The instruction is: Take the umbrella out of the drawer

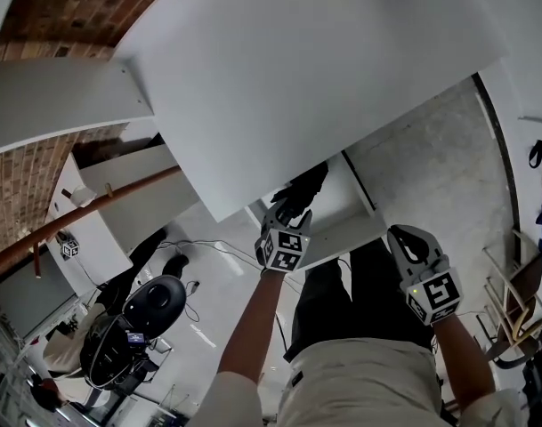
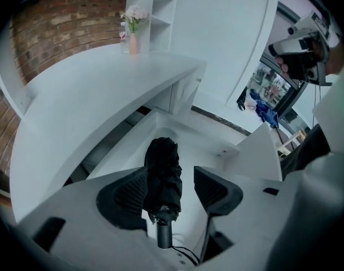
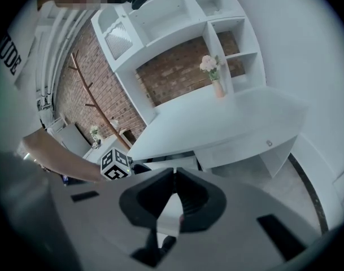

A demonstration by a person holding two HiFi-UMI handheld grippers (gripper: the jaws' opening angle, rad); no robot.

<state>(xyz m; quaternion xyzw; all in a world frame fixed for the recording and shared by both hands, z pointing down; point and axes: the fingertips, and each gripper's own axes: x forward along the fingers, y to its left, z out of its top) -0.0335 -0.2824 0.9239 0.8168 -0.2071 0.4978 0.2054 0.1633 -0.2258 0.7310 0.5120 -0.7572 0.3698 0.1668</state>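
Left gripper (image 2: 170, 180) is at the open drawer (image 2: 214, 145) — jaws standing wide, one on either side of the folded black umbrella (image 2: 163, 165). There's a clear gap at the right-hand pad, so no squeeze on it. The umbrella lies lengthways in the drawer, handle end nearest the gripper, with a thin cord by the handle. Right gripper (image 3: 173, 173) hangs off to the right near the drawer's front, jaws closed tip to tip and nothing between them. Further off, the white desk (image 2: 104, 83) overhangs the drawer — and at its far end a vase of pink flowers (image 2: 132, 30) stands by the brick wall (image 2: 59, 27).
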